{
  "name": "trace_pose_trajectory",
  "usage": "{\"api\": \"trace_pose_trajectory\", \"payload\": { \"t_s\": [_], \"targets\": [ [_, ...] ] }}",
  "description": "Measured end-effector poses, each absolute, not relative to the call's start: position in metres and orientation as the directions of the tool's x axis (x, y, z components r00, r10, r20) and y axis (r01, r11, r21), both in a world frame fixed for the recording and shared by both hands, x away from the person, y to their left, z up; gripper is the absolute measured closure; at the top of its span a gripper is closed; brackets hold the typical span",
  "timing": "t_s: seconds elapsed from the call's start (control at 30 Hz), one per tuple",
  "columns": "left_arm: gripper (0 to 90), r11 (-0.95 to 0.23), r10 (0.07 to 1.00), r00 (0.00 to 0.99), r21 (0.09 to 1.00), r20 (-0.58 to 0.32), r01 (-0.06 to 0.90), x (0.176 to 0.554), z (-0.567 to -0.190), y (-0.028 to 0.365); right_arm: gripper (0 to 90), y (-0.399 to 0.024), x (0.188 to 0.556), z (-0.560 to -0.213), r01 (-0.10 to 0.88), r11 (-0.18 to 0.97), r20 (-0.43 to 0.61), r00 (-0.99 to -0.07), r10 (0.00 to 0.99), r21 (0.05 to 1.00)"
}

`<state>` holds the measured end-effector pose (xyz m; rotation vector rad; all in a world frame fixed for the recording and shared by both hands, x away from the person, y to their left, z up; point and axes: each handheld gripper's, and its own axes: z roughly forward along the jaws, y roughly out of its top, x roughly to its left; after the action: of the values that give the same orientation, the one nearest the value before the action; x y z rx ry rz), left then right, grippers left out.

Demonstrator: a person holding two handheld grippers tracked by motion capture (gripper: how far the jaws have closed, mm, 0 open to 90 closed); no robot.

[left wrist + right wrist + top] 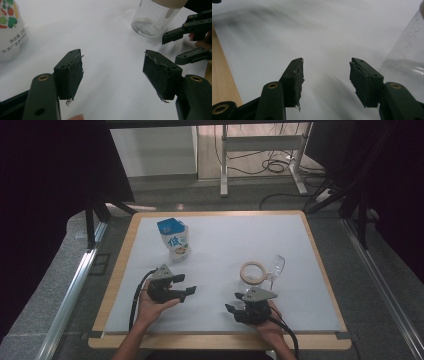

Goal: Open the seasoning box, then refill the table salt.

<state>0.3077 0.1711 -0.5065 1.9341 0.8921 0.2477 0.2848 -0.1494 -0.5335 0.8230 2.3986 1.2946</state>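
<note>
A blue and white pouch (pixel 173 237) with printed vegetables stands at the back left of the white mat; its lower corner (pixel 11 30) is at the left of the left gripper view. A clear jar (pixel 253 272) with a tan rim stands right of centre, and a clear stemmed glass (pixel 275 266) leans beside it. My left gripper (pixel 186 286) points right over the mat, open, with nothing between its pads (pixel 112 72). The jar (pixel 152 20) is beyond it, apart. My right gripper (pixel 231 302) points left, open and empty (pixel 325 80), with the jar (pixel 407 62) close on its right.
The white mat (pixel 220 250) lies on a wooden board with a bare edge (pixel 222 82) near the right gripper. The right gripper's jaws (pixel 180 47) face the left gripper across a gap of bare mat. A desk frame and cables (pixel 270 165) stand on the floor behind.
</note>
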Motion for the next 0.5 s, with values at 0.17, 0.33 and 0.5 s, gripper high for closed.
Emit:
{"api": "trace_pose_trajectory", "payload": {
  "t_s": [0.17,0.33,0.5],
  "targets": [
    [31.6,-0.263,0.693,0.696,0.833,-0.188,0.487,0.306,-0.507,0.178,44.9,-0.147,0.286,-0.532,0.34,0.429,0.012,-0.796,0.606,0.837],
    [31.9,-0.229,0.728,0.661,0.844,-0.182,0.485,0.304,-0.502,0.192,44.8,-0.143,0.286,-0.53,0.328,0.425,0.011,-0.802,0.598,0.844],
    [32.6,-0.198,0.75,0.635,0.853,-0.186,0.483,0.308,-0.498,0.204,44.8,-0.142,0.287,-0.531,0.331,0.428,0.012,-0.802,0.597,0.841]
  ]
}}
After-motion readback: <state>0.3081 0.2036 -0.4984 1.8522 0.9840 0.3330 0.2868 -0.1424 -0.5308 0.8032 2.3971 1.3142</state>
